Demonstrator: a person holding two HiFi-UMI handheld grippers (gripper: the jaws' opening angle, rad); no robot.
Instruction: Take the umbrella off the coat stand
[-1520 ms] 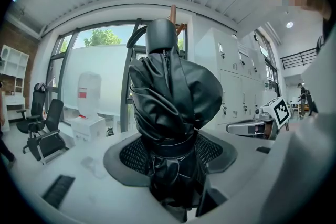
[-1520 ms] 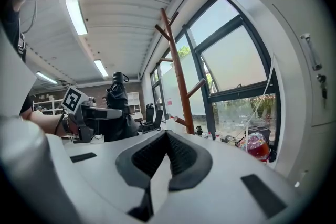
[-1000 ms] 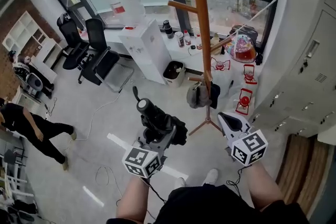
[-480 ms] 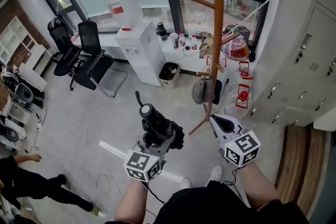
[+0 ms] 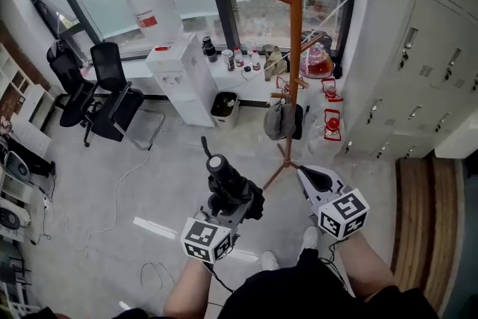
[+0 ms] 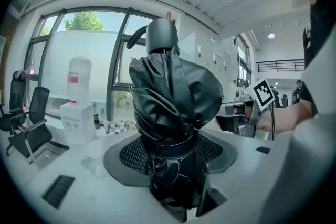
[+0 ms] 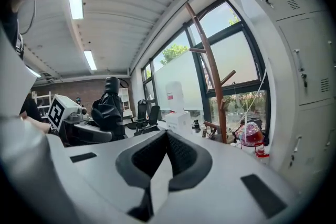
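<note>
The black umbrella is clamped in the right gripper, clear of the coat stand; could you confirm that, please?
Not quite: the left gripper clamps the umbrella, as the left gripper view shows; the right gripper has nothing between its jaws. The umbrella is clear of the coat stand.

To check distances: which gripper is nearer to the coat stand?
Right. The right gripper is just right of the coat stand; the left gripper, holding the umbrella, is farther off on its left.
</note>
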